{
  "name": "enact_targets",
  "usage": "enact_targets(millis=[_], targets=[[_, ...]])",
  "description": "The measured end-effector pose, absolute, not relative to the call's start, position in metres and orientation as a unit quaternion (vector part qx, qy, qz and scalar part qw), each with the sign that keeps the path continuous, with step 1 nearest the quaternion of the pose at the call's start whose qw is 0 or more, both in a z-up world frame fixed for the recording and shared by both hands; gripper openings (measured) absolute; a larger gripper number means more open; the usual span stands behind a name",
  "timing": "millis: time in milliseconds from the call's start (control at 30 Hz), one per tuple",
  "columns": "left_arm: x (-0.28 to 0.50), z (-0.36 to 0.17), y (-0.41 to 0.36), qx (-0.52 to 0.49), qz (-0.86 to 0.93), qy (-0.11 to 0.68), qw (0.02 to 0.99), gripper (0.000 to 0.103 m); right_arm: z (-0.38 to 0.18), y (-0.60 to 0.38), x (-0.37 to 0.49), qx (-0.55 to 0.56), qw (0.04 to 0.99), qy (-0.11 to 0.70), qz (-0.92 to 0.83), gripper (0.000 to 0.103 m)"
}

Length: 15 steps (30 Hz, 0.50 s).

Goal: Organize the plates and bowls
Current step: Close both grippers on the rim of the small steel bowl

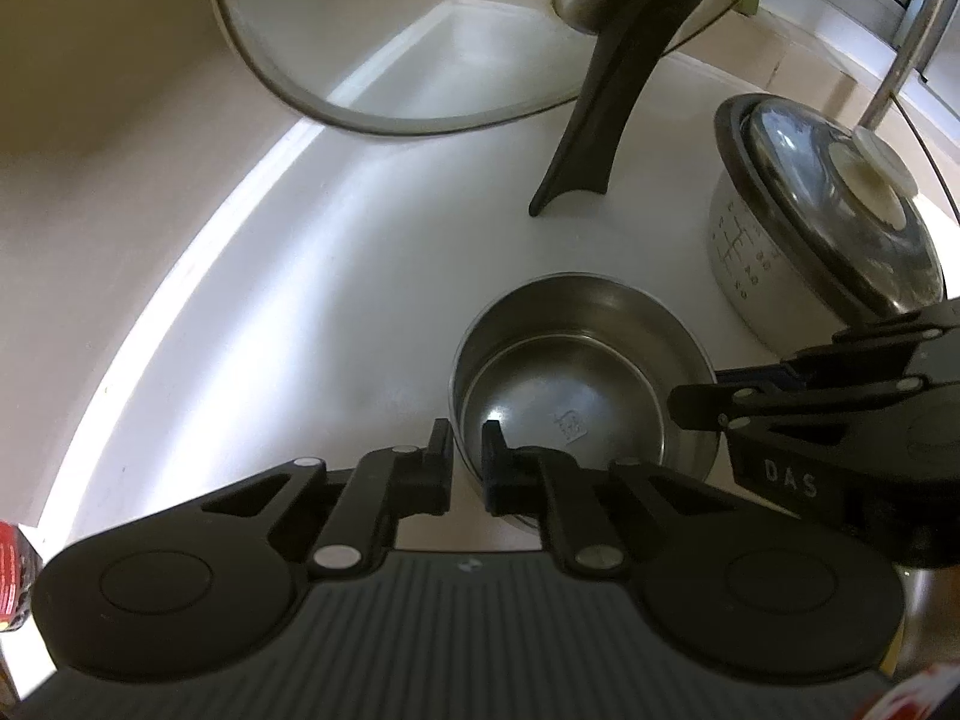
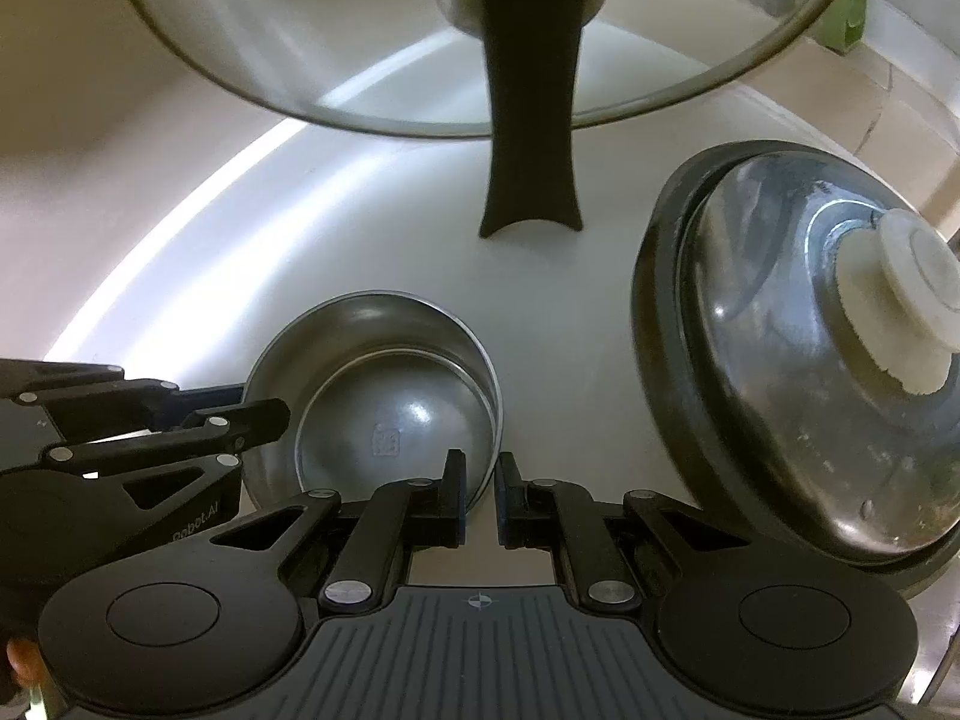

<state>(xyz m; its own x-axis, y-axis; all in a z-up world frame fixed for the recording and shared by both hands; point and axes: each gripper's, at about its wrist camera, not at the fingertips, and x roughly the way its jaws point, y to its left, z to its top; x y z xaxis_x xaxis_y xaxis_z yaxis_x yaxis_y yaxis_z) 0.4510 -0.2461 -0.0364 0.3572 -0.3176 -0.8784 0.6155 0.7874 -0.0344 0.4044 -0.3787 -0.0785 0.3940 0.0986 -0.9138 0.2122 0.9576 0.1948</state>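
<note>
Two steel bowls (image 1: 570, 396) sit nested, the smaller inside the larger, on a white counter (image 1: 270, 330). My left gripper (image 1: 467, 462) is shut on the near left rim, one finger outside the wall and one inside. In the right wrist view the same bowls (image 2: 390, 414) lie low and left of centre, and my right gripper (image 2: 481, 495) is shut on their right rim. Each gripper also shows in the other's view: the right gripper (image 1: 702, 411) at the bowls' right edge, the left gripper (image 2: 264, 420) at their left edge.
A large glass lid (image 1: 372, 42) with a black handle (image 1: 606, 108) leans against the back wall behind the bowls. A white pot with a steel lid (image 2: 810, 348) and white knob stands close on the right. A red packet (image 1: 12, 570) sits at the far left edge.
</note>
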Motion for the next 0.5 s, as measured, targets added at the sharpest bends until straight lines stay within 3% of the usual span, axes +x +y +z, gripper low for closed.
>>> enact_targets(millis=[233,500], targets=[[0.4559,-0.0386,-0.2401,0.147,-0.284,0.492,0.809,0.014,-0.0790,-0.3775,0.4105,0.147,0.821,0.550,-0.039,0.010],[0.4582,-0.0439,-0.2449,0.150,-0.285,0.493,0.808,0.010,-0.0801,-0.3771,0.4105,0.141,0.825,0.546,-0.034,0.008]])
